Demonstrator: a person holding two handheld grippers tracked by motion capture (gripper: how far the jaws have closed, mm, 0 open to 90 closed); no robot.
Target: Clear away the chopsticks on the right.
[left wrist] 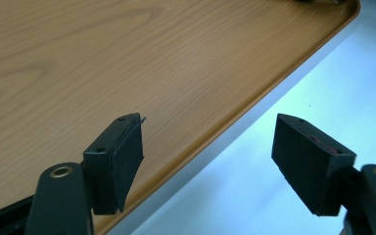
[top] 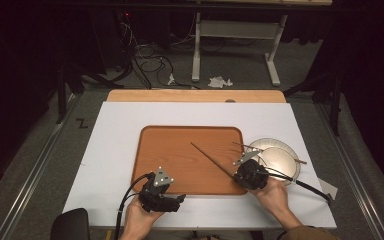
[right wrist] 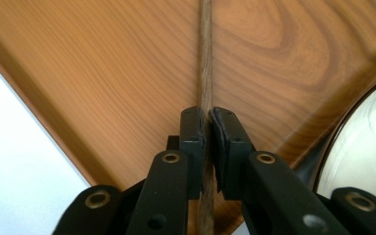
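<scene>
The right gripper (top: 241, 175) is clamped on a thin wooden chopstick (top: 211, 156), its pads (right wrist: 198, 128) pressed tight on either side of the shaft. From the jaws the stick runs out toward ten o'clock, slanting over the wooden tray (top: 170, 150). A second chopstick (top: 280, 155) lies across the white plate (top: 286, 165) at the tray's three o'clock, just beside that gripper. The left gripper (top: 172, 199) rests at the tray's seven o'clock corner, its jaws spread wide with nothing between them.
</scene>
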